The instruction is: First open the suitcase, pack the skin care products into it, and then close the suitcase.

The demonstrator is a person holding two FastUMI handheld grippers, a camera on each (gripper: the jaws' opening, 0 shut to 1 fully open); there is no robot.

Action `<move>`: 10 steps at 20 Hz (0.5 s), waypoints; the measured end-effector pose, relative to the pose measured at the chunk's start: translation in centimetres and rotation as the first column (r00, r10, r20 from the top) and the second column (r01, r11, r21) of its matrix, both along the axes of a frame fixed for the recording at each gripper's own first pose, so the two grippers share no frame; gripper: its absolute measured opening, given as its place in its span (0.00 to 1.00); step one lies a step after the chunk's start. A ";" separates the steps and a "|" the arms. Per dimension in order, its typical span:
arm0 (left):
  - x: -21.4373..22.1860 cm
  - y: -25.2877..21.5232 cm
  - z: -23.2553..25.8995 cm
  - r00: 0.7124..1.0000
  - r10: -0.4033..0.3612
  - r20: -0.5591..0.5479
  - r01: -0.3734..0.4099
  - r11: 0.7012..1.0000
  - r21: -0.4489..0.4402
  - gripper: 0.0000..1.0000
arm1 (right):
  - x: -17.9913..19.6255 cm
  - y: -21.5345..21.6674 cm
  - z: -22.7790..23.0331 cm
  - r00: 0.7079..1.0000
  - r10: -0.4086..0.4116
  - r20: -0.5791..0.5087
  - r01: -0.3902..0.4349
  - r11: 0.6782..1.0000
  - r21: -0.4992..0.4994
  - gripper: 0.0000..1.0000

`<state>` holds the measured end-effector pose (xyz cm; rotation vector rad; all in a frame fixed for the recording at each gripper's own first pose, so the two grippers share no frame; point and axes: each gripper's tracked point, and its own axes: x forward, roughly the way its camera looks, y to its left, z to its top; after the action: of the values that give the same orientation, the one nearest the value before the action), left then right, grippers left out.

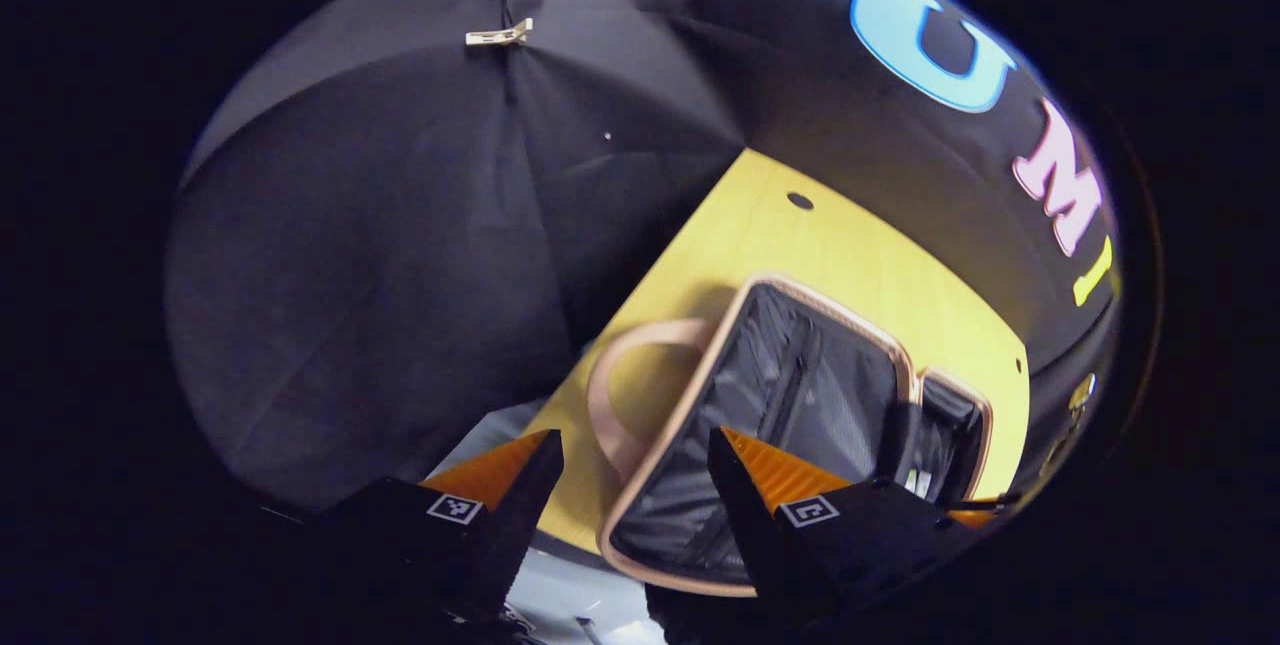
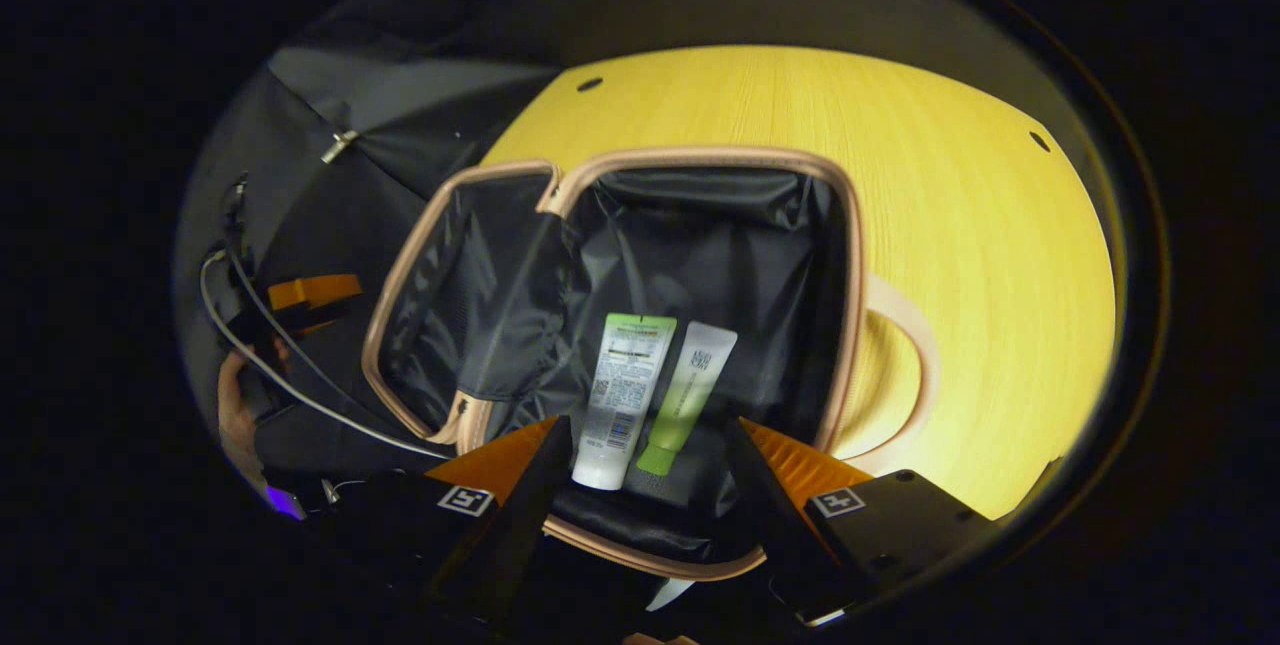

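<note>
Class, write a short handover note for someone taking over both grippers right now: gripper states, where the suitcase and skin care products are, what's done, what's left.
Left gripper: open, holding nothing, hovering over the suitcase's edge.
Right gripper: open, holding nothing, just above the two tubes.
Suitcase: open on the yellow table, lid folded out to the side.
White tube and green tube: lying side by side inside the main compartment.
Done: suitcase opened, both tubes packed.
Left: swing the lid over and close the suitcase.
</note>
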<state>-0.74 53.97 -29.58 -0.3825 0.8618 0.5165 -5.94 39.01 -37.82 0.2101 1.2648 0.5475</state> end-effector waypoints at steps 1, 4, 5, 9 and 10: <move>1.1 1.3 -0.1 1.000 0.016 0.011 -0.016 1.000 0.000 0.92 | 0.5 -0.7 1.0 1.000 -0.015 0.023 0.015 1.000 0.016 0.98; 2.0 4.5 -2.4 0.997 -0.013 -0.075 0.017 0.999 0.041 0.92 | 2.1 -2.9 3.3 0.993 -0.101 0.060 0.098 0.994 0.058 0.98; 2.2 5.4 -3.5 0.993 -0.026 -0.113 0.031 0.999 0.041 0.92 | 2.4 -3.7 3.4 0.989 -0.136 0.061 0.132 0.989 0.060 0.98; 3.4 5.9 -8.1 0.960 -0.106 -0.258 0.109 0.994 -0.005 0.91 | 2.7 -6.8 3.8 0.967 -0.249 0.052 0.247 0.968 0.050 0.98; 3.6 6.2 -9.1 0.946 -0.122 -0.301 0.133 0.991 0.018 0.90 | 2.3 -7.2 3.9 0.964 -0.262 0.044 0.259 0.964 0.052 0.98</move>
<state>2.83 60.22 -38.73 -0.2135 1.1609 0.4764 -3.69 31.84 -33.95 0.3928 1.1545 0.3525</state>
